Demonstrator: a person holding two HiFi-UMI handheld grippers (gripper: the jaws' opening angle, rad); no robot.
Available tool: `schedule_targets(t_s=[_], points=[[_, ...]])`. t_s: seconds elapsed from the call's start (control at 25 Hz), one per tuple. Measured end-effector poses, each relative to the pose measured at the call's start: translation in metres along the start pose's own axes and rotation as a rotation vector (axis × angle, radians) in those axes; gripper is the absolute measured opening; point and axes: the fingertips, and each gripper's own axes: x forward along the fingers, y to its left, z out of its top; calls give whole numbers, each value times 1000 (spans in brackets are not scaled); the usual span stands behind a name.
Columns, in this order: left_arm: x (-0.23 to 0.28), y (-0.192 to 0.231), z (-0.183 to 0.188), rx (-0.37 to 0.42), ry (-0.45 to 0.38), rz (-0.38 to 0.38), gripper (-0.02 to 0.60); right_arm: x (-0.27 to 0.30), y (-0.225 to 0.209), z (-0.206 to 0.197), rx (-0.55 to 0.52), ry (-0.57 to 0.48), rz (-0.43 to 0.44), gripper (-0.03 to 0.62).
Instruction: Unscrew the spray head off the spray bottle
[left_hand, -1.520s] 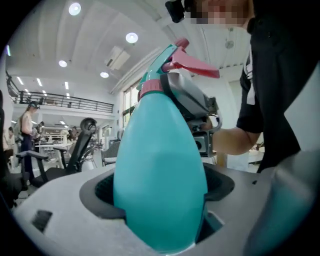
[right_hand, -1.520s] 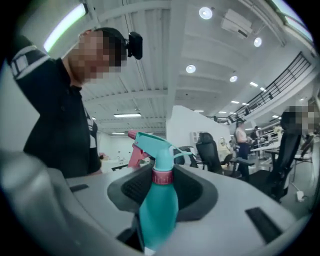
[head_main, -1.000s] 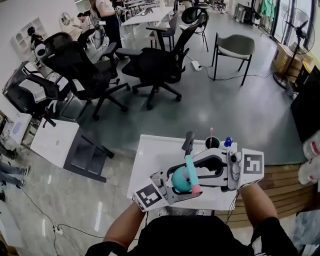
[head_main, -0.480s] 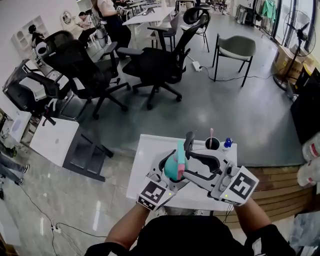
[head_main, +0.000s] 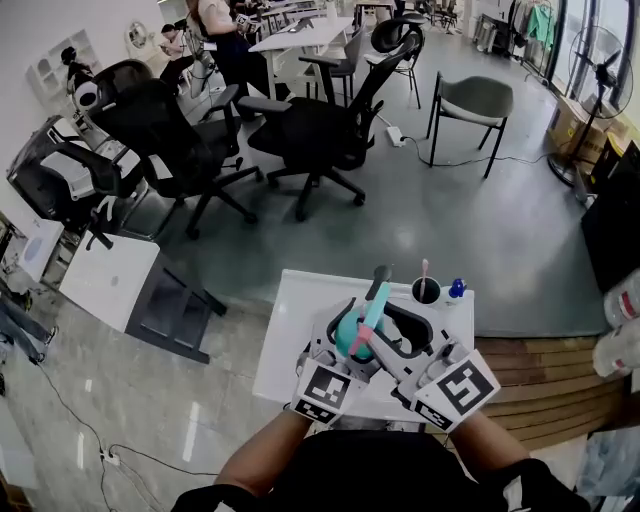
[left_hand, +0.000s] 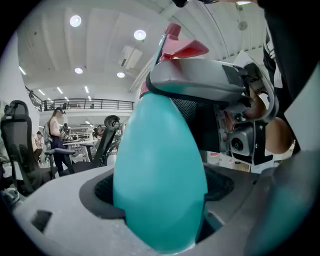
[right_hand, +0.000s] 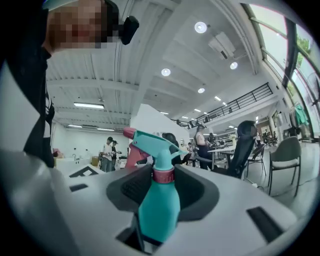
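I hold a teal spray bottle (head_main: 344, 328) in the air over the white table (head_main: 290, 345). My left gripper (head_main: 338, 338) is shut on its round body (left_hand: 160, 170); in the left gripper view that body fills the gap between the jaws. My right gripper (head_main: 372, 340) comes in from the right at the neck. In the right gripper view the bottle (right_hand: 159, 210) stands upright between the jaws. They have just been closing, and the pads sit against the pink collar (right_hand: 163, 175). The teal spray head (right_hand: 152, 145) with its pink nozzle rises above.
A black cup (head_main: 425, 290) holding a pink stick and a small blue bottle (head_main: 456, 288) stand at the table's far edge. Black office chairs (head_main: 310, 130) and a grey chair (head_main: 470, 95) fill the floor beyond. A low white table (head_main: 110, 280) sits at left.
Both grippers swung round and drew in toward my body. The bottle went from lying across with its head toward me to tilting up and away.
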Motion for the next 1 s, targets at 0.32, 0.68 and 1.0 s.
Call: schedule_targets(t_s=[0.32,0.68,1.0], points=[[-3,-12,4,6,-21,-91,453,-4,6,4,6,21,133,137],[-32,-65,35,8,-132,-462,453,-34,46,20,32,38,591,133],[-35,-80,37,-39,-146,-525,453,-46,49,18,46,-19,733,140]])
